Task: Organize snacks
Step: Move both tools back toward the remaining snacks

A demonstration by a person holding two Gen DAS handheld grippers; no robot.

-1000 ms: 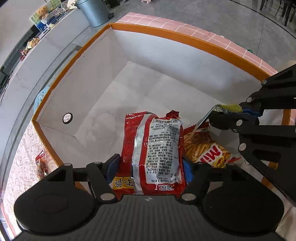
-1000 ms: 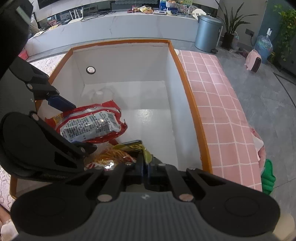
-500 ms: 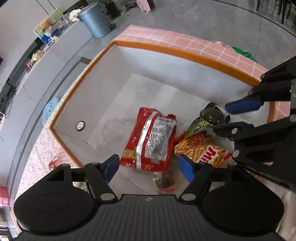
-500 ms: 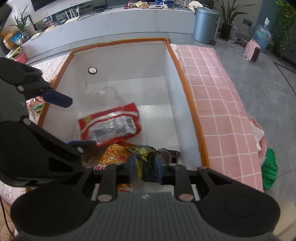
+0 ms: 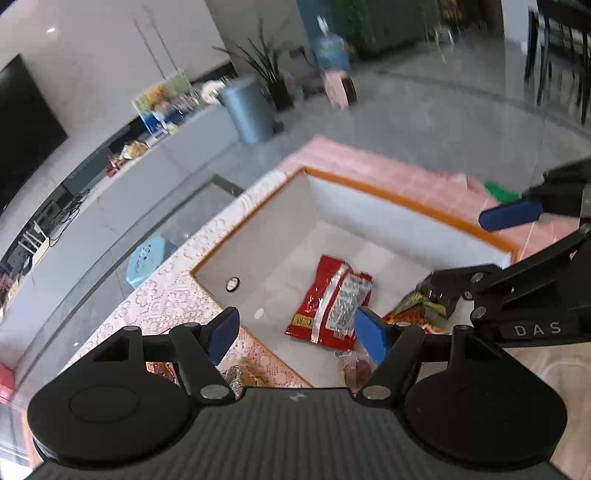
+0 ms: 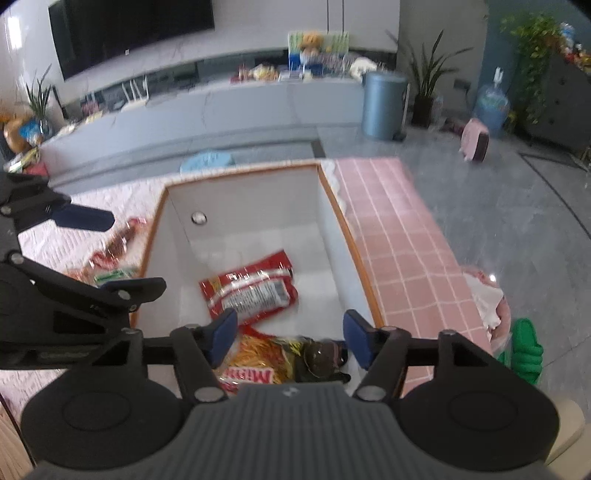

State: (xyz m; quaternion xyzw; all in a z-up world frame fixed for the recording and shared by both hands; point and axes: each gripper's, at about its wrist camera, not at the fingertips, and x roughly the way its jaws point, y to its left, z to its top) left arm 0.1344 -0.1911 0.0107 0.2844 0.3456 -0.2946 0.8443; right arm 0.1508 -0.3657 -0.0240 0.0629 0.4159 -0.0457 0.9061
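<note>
Both grippers hang above a white box (image 6: 258,206) with an orange rim, fingers spread wide and holding nothing: the left gripper (image 5: 295,332) over the box's near left corner, the right gripper (image 6: 288,334) over its near end. On the box floor a red packet (image 6: 251,291) lies flat, with a yellow snack bag (image 6: 258,358) and a dark bag (image 6: 321,356) just near of it. More snacks (image 6: 114,254) lie on the tabletop (image 6: 74,240) left of the box.

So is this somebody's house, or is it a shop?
Most likely a home living room: a big dark TV hangs above a long low cabinet, with potted plants and a water jug nearby. Snacks go in a white box.
</note>
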